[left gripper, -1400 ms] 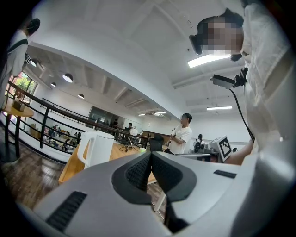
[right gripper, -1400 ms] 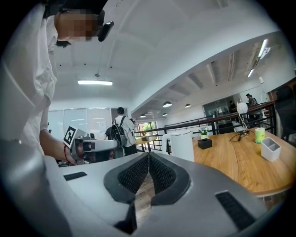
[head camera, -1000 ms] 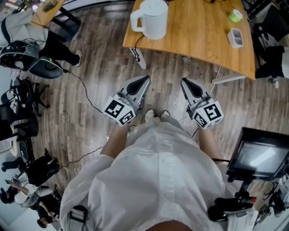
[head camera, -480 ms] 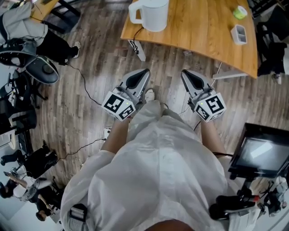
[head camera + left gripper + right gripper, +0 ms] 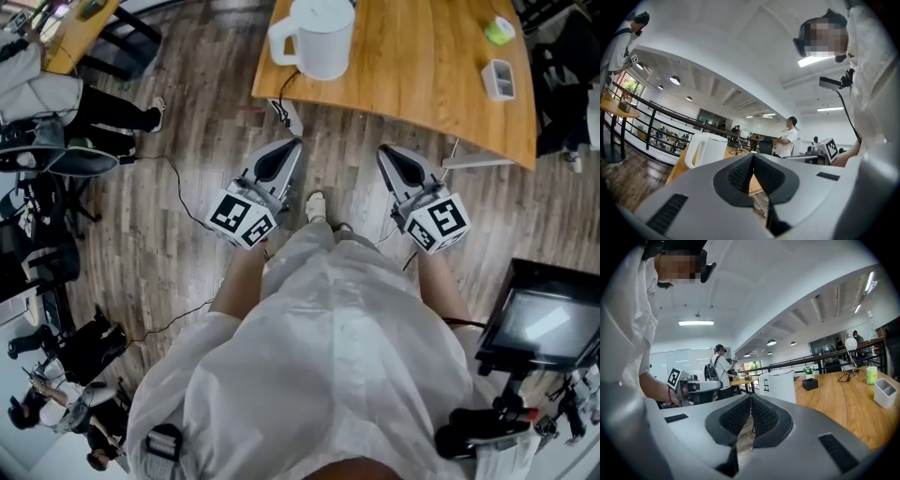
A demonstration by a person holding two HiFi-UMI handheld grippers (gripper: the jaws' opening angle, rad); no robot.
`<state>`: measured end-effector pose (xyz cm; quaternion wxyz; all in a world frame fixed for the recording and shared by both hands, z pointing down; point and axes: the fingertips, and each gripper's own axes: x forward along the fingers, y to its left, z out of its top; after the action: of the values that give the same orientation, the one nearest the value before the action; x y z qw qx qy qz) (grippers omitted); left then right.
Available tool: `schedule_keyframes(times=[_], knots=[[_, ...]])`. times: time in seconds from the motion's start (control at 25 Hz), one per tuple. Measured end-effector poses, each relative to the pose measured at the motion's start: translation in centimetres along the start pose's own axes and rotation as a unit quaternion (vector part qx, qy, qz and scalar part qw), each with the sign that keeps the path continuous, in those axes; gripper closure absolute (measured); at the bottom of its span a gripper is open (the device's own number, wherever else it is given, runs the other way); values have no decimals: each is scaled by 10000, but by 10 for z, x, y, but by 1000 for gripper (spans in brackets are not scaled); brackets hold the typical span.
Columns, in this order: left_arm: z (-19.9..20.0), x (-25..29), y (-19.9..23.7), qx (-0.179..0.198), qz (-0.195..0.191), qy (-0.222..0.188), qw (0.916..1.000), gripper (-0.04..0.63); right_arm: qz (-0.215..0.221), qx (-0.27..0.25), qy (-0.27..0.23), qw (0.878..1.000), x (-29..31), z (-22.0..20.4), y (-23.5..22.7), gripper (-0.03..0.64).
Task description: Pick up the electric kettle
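A white electric kettle [image 5: 317, 36] with a handle on its left stands near the front left corner of a wooden table [image 5: 422, 75]. It also shows in the left gripper view [image 5: 708, 149] and in the right gripper view [image 5: 780, 385], some way ahead of the jaws. My left gripper [image 5: 292, 146] is shut with nothing in it, short of the table's edge and below the kettle. My right gripper [image 5: 384, 154] is shut and empty too, level with the left one over the wood floor.
A white pen holder [image 5: 498, 79] and a green tape roll [image 5: 500, 30] lie on the table's right part. A cable [image 5: 178, 202] runs across the floor at the left. A monitor [image 5: 544, 323] stands at the right. Other people stand further off [image 5: 785, 138].
Both grippers have moved forward toward the table's near edge, keeping shut. The kettle and table sit a little nearer in the head view.
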<state>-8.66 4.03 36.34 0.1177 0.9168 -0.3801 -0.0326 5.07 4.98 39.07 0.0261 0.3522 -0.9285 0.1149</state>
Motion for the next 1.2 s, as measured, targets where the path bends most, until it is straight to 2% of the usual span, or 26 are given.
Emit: schedule_keyframes(times=[0.48,0.76,0.92,1.2], knots=[[14,23,59,-14,-269,45,9996,589,-171,-137,49,9997,57,15,-23,603],[7,38,74,-25,-351,181,9992,589,-300,-165,91,9994,62,11,-45,603],[5,52,71,-17,-337,256,9991,589,-161,-203,153,9995,61,13,-60,603],[-7,68,68,-99,-140,360,9992,589,403,-177,236,9988,67,14,-85,603]])
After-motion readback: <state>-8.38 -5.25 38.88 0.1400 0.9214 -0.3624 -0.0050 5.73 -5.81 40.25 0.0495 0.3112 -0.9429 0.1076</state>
